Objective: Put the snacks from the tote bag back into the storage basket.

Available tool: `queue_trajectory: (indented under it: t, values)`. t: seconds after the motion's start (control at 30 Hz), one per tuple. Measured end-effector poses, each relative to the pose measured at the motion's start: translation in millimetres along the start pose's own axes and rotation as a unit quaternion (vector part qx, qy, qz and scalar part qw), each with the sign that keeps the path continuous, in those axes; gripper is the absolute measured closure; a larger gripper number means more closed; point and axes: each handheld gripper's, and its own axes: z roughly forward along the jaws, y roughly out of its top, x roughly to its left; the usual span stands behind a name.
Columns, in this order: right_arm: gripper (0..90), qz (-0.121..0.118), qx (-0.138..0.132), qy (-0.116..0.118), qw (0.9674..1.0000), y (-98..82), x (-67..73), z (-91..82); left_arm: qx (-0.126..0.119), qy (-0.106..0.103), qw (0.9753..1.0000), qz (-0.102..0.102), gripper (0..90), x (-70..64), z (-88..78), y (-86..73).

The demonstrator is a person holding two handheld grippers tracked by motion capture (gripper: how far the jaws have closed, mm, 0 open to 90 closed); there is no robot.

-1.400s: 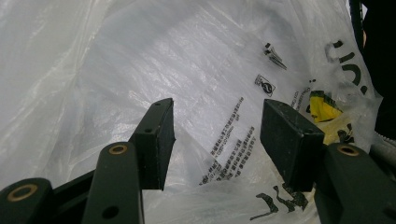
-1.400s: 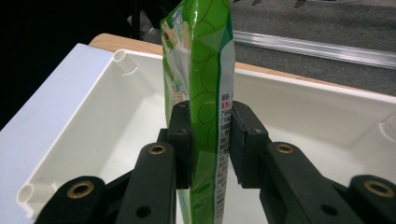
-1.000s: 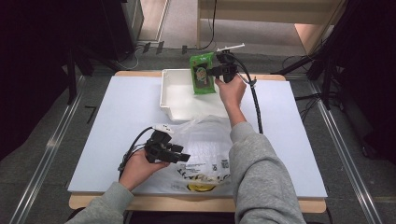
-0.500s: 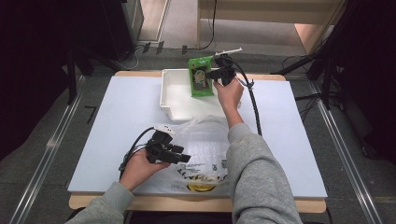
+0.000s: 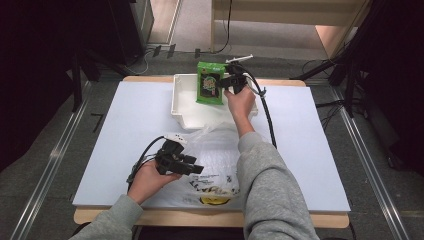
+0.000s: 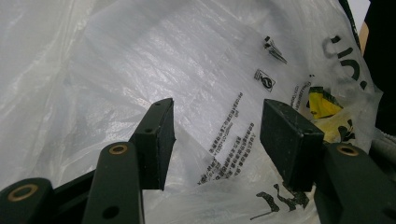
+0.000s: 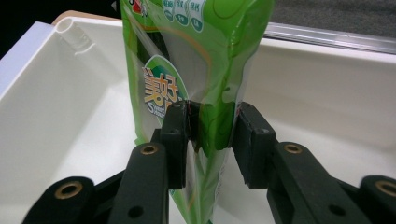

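Note:
A green snack packet (image 5: pixel 209 82) stands upright in the white tray (image 5: pixel 187 107) at the table's far edge. My right gripper (image 5: pixel 227 80) reaches it from the right. In the right gripper view, the packet's (image 7: pixel 205 56) lower edge sits between the pads of that gripper (image 7: pixel 212 130). The jaws have just been opening, but both pads still touch the packet. My left gripper (image 5: pixel 197 170) lies near the front, over a crumpled clear plastic bag (image 5: pixel 215 150). In the left gripper view, the jaws of this gripper (image 6: pixel 215 135) stand open above the printed bag (image 6: pixel 187 60), nothing between them.
The tray's inside (image 7: pixel 60 121) is bare white around the packet. A yellow item (image 5: pixel 207 200) shows through the bag near the front edge. The right gripper's black cable (image 5: pixel 267 117) trails across the white tabletop (image 5: pixel 125 120).
The right hand has sunk a little, bringing the green packet lower into the tray. The left hand and the bag have not moved.

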Motion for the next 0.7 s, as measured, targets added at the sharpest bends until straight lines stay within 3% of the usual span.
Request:
queue_trajectory:
  t: [0.7]
  values:
    - [59.8, 0.022, 0.016, 0.0, 0.9996, -2.9, -6.9, 10.9, 0.003, -0.001, 1.0, 0.001, 45.5, -0.2, 1.3, 0.0]
